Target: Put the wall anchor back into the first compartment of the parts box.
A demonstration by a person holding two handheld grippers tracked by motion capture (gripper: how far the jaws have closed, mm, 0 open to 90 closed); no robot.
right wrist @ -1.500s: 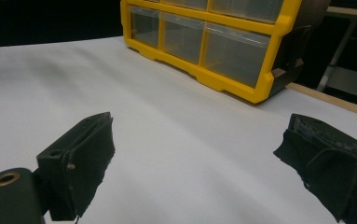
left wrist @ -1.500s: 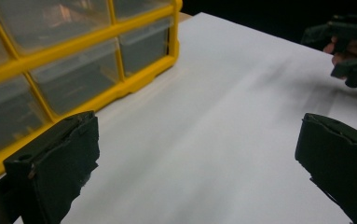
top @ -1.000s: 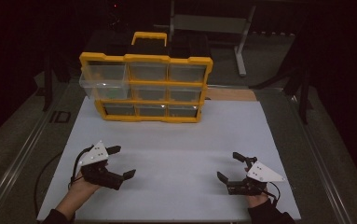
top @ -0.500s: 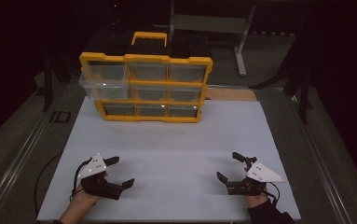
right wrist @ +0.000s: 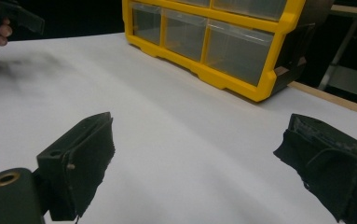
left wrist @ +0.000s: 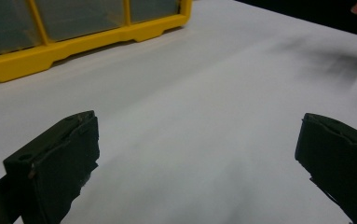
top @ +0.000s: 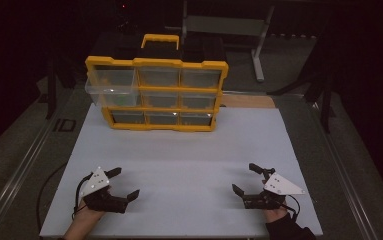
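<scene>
The left gripper at 7 o'clock and the right gripper at 5 o'clock are resting wide open, holding nothing; the yellow drawer organizer is standing at 12 o'clock on the white table.

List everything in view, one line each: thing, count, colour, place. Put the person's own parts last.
drawer organiser: one, yellow frame with nine clear drawers, at the far side of the table; its middle-left drawer sticks out to the left.
carry handle: one, yellow, on top of the drawer organiser.
table: one, white top, under it all.
wooden strip: one, light brown, at the table's far edge, right of the drawer organiser.
metal stand: one, grey, on the dark floor beyond the table.
left hand-held gripper: one, black with a grey plate, near left, jaws open.
right hand-held gripper: one, black with a grey plate, near right, jaws open.
</scene>
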